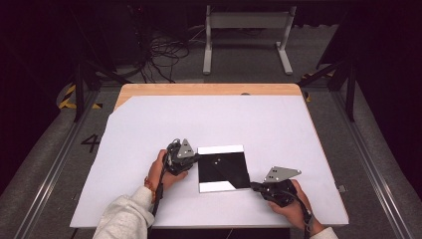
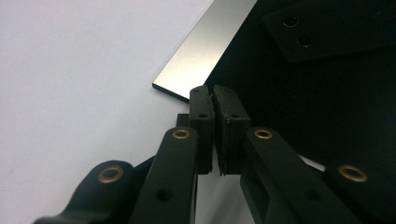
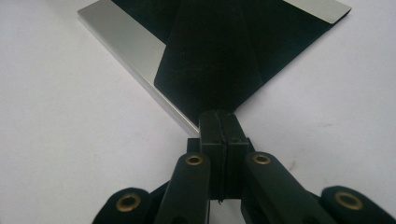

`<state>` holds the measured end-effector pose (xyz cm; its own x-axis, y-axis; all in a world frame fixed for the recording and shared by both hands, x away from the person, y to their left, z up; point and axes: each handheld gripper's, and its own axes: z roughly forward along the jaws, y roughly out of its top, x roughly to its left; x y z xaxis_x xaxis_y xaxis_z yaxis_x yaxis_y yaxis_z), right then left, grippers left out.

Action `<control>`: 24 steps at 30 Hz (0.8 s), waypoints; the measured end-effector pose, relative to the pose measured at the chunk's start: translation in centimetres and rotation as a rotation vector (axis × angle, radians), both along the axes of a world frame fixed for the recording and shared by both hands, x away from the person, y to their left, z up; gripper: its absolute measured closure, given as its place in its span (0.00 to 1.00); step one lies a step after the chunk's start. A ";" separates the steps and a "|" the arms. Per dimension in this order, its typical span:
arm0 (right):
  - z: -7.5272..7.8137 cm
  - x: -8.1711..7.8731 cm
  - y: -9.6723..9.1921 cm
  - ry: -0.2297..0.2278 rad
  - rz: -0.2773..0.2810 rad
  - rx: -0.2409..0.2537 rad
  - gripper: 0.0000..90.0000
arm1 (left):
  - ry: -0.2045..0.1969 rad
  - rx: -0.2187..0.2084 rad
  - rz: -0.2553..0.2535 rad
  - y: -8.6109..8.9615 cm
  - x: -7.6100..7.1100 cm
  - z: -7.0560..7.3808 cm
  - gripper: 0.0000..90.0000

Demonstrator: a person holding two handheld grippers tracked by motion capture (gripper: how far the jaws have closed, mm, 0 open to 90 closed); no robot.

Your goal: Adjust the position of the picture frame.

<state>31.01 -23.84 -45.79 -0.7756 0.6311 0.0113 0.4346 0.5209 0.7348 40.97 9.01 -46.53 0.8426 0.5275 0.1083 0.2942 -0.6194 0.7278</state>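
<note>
Black cloth (image 1: pixel 221 167) on silver plate (image 1: pixel 220 149), centred on white bench (image 1: pixel 259 124); open room all round. Left tongs (image 1: pixel 195 158) at 9 o'clock edge, closed on cloth. Right tongs (image 1: pixel 253 186) at 5 o'clock corner, closed on cloth.

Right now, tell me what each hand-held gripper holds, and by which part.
The left hand-held gripper pinches the black sheet at its left edge; the right hand-held gripper pinches its near right corner.
</note>
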 end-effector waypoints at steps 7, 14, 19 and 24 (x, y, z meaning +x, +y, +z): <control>0.0 -0.2 0.2 0.008 0.007 0.002 1.00 | 0.011 -0.012 0.002 -0.1 0.5 0.0 0.94; 0.0 -0.2 0.2 0.001 0.008 -0.002 1.00 | -0.002 0.012 0.015 -0.3 0.2 0.2 0.91; 0.0 -0.2 0.0 0.006 0.012 0.004 0.98 | 0.007 -0.007 0.006 0.7 -0.5 0.8 0.87; 0.1 -0.2 -0.1 0.012 0.019 0.000 0.93 | 0.009 -0.018 -0.020 2.2 -2.3 1.6 0.82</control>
<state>30.80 -23.94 -45.66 -0.7875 0.6159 0.0208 0.4331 0.5291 0.7297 38.67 11.21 -44.90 0.8539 0.5124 0.0908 0.2888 -0.6118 0.7364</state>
